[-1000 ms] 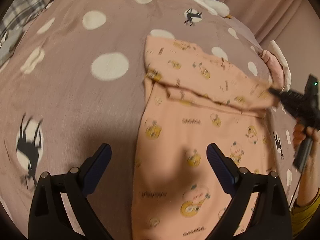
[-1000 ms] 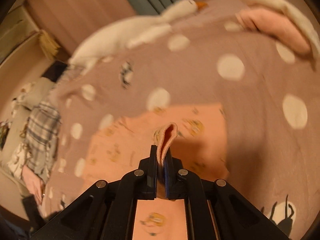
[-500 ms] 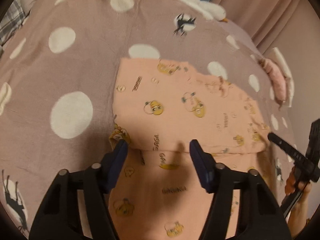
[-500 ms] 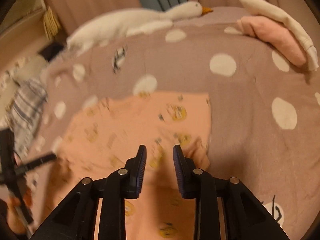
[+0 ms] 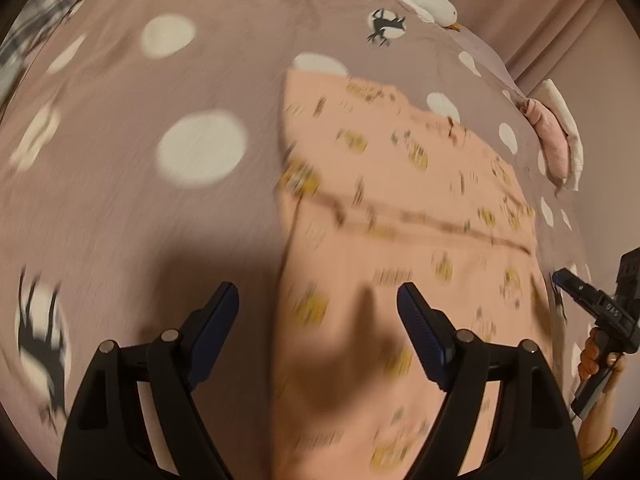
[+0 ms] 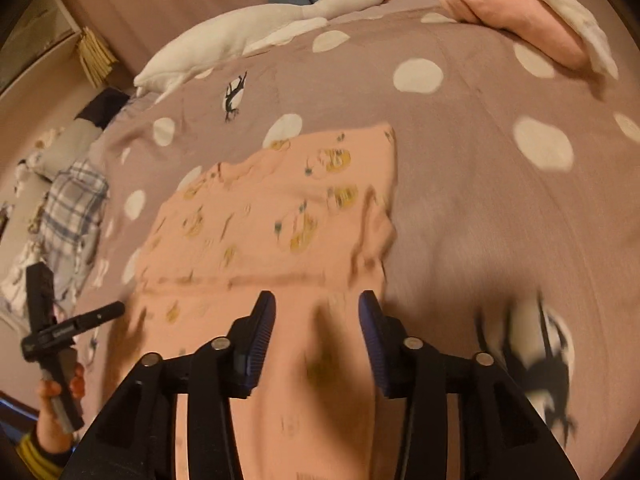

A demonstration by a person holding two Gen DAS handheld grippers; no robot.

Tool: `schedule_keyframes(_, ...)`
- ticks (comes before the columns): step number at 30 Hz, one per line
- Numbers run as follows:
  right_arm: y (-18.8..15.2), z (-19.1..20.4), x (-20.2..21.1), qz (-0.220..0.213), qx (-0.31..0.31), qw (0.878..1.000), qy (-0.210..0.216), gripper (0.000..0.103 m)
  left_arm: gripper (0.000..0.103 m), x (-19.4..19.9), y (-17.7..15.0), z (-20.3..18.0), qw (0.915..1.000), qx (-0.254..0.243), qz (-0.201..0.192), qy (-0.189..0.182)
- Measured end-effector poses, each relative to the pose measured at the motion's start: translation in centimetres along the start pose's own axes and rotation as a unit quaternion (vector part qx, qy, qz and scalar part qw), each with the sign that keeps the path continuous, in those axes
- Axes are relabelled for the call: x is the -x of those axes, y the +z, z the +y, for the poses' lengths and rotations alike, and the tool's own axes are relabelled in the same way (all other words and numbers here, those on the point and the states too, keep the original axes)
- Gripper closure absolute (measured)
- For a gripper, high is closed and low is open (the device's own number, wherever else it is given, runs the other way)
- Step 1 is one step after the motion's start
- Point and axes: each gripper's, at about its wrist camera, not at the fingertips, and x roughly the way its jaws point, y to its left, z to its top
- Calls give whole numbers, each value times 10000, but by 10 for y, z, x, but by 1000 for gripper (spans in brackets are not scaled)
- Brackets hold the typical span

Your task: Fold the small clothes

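- The bed (image 6: pixel 460 184), under a mauve cover with white dots, carries everything; a plush goose (image 6: pixel 256 36) lies along its far edge and a stack of pink and white clothes (image 6: pixel 532 28) at the far right corner.
- The garment (image 6: pixel 280 216), peach with small cartoon prints, lies flat in the middle of the bed, its far part folded back toward the near part, leaving a crosswise fold edge. A second ago that flap was up in the air, pinched by the right gripper; now it rests on the layer below, a little rumpled at the right corner.
- The right gripper (image 6: pixel 316 320) hangs just near of the fold edge. Its jaws have just been opening and stand partly apart, with nothing between them.
- The left gripper (image 5: pixel 318 308) hovers over the garment's left edge, jaws wide and empty after a brief narrowing and reopening.
- Judgement: the first fold looks done and released; the next fold still needs a fresh grip, and the rumpled corner may want smoothing first.
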Motion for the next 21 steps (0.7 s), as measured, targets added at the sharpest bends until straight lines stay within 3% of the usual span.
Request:
schedule_keyframes(4,-33,-15,16,168,-234,9996,-43,58,22,15,-40,18,9994,222,139,-244)
schedule_keyframes(8,-63,-30,30,360,-640,9969,273,58,21,30,-69,20,9975,267,145,-633)
schedule_keyframes(15,-101,-28,39,655,-914,9894,920,58,21,44,-108,12,9883,377,295,-1451)
schedule_keyframes(21,-118,-21,38,830,-948,9824,1378,56,21,44,-126,16,9750,707,385,-2073)
